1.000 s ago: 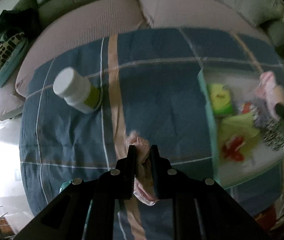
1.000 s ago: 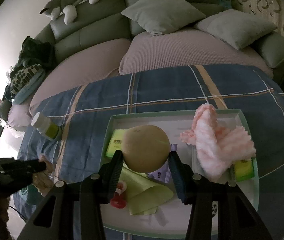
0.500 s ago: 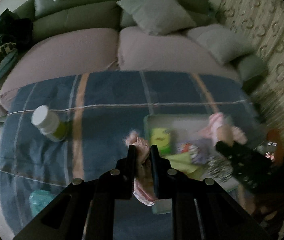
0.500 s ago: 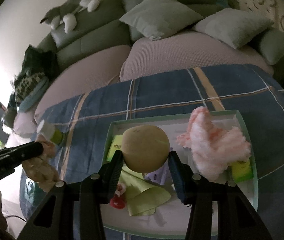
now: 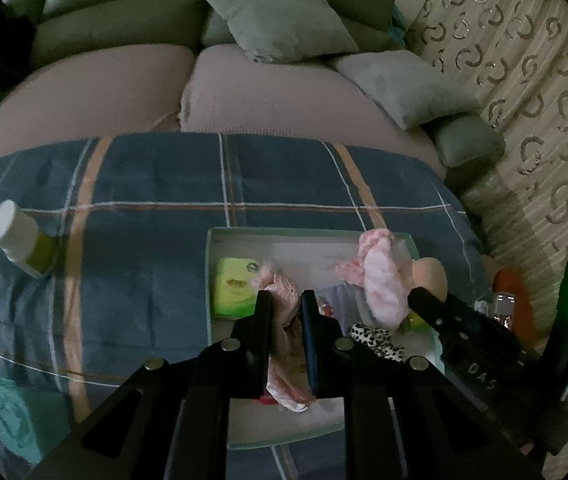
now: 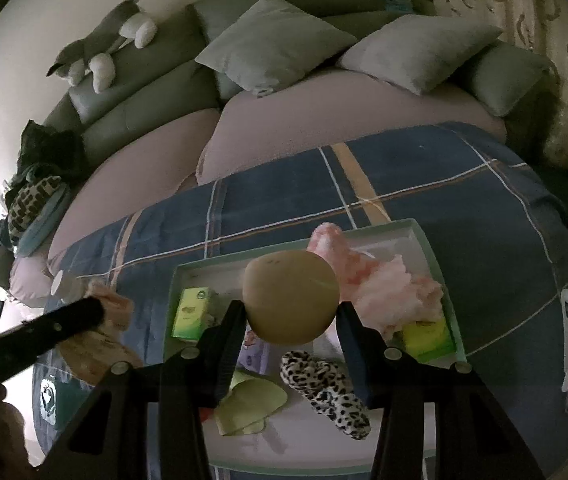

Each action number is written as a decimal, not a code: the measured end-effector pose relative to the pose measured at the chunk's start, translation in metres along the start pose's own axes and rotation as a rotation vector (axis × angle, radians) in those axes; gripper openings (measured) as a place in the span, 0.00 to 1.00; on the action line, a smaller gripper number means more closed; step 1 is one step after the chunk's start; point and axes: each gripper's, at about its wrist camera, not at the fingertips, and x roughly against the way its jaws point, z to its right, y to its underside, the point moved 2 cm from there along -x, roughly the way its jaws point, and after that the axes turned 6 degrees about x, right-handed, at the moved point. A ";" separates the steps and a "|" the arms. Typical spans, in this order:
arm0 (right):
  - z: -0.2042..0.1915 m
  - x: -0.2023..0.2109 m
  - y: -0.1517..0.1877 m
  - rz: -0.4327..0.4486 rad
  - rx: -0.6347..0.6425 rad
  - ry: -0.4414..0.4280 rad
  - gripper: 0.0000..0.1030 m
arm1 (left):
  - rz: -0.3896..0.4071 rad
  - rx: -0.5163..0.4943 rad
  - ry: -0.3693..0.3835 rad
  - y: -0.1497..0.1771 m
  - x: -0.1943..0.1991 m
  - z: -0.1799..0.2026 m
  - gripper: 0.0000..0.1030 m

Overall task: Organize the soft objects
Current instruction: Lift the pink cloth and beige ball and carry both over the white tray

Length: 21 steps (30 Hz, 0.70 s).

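Both grippers loaded over the tray

The left gripper (image 5: 286,298) pinches a pink sock (image 5: 284,344), the right gripper (image 6: 290,312) clamps a tan ball (image 6: 291,297). The tray (image 6: 436,280) lies at six o'clock on the blanket; next, I judge, lower and release inside.

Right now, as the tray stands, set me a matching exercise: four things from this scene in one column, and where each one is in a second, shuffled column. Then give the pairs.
Things
1. tan ball
2. pink sock
3. white-capped bottle
4. leopard-print cloth

Places
A. lying on the blue plaid blanket, outside the tray
B. lying inside the tray
C. clamped in the right gripper
D. pinched in the left gripper

Pairs: 1-C, 2-D, 3-A, 4-B
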 end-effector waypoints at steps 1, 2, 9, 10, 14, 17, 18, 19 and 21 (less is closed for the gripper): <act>0.003 0.000 0.000 0.000 -0.005 0.003 0.48 | -0.005 0.006 0.009 0.002 -0.005 0.000 0.14; 0.006 0.001 0.001 0.001 -0.014 0.007 0.48 | -0.011 0.009 0.014 0.004 -0.009 -0.001 0.14; 0.012 -0.004 0.003 -0.012 -0.027 0.030 0.48 | -0.074 0.018 0.044 0.018 -0.039 -0.008 0.14; 0.012 -0.005 0.003 -0.016 -0.024 0.034 0.48 | -0.082 0.021 0.049 0.019 -0.042 -0.010 0.14; 0.009 -0.013 0.005 -0.043 -0.014 0.054 0.48 | -0.105 0.049 0.081 0.021 -0.049 -0.019 0.14; 0.007 -0.018 0.007 -0.062 -0.001 0.064 0.49 | -0.124 0.067 0.094 0.023 -0.055 -0.025 0.14; 0.006 -0.019 0.007 -0.065 0.004 0.063 0.49 | -0.131 0.069 0.097 0.023 -0.058 -0.026 0.14; 0.004 -0.020 0.008 -0.069 0.012 0.059 0.49 | -0.139 0.074 0.097 0.024 -0.061 -0.027 0.14; 0.001 -0.022 0.008 -0.076 0.027 0.057 0.49 | -0.158 0.081 0.086 0.026 -0.071 -0.029 0.14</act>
